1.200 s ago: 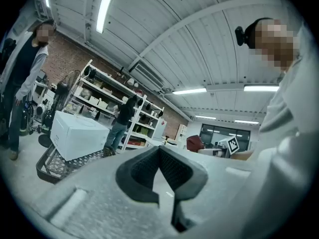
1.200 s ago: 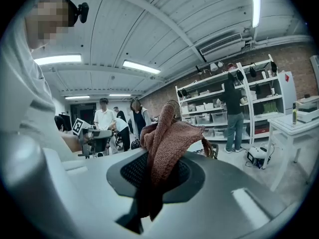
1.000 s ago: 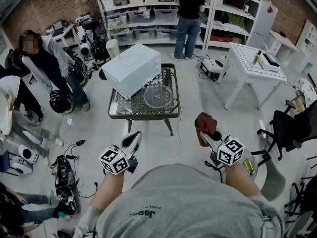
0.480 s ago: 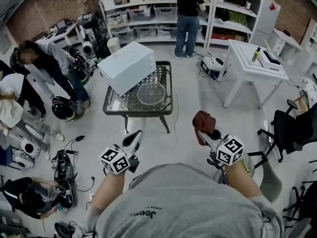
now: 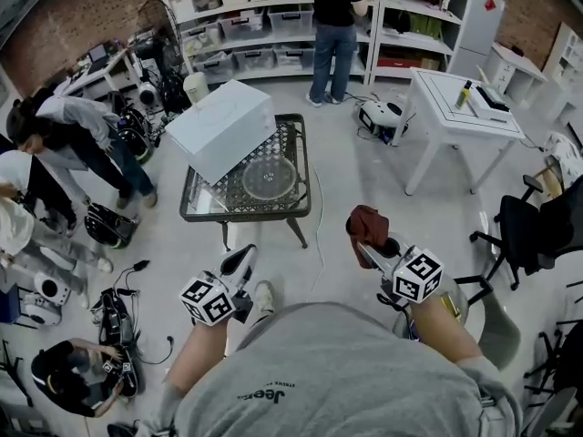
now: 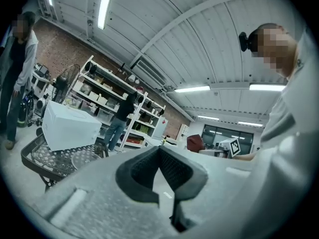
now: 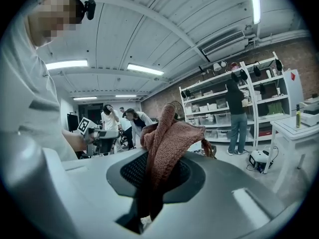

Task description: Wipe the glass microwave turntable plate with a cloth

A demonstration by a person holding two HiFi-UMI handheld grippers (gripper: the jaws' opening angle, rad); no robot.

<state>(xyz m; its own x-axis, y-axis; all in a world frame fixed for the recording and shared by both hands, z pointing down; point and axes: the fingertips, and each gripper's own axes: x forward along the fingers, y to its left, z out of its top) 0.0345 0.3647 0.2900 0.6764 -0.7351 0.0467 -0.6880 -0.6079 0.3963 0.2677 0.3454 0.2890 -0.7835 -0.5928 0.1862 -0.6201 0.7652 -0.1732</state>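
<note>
Left gripper [image 5: 242,259] jaws closed, nothing between them, well clear of the worktop [image 5: 241,215]. White microwave [image 5: 221,127] on worktop's left half, glass turntable plate [image 5: 270,177] flat just beside it, right half. Right gripper [image 5: 375,251] jaws clamped on reddish-brown cloth [image 5: 364,221].

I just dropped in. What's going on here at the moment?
A person stands back from the low table with a gripper in each hand. The right gripper is shut on a reddish cloth, held up in the air. The left gripper is shut and empty. The glass turntable plate lies flat on the table beside a white microwave. Neither gripper is near the plate, so wiping hasn't started.
</note>
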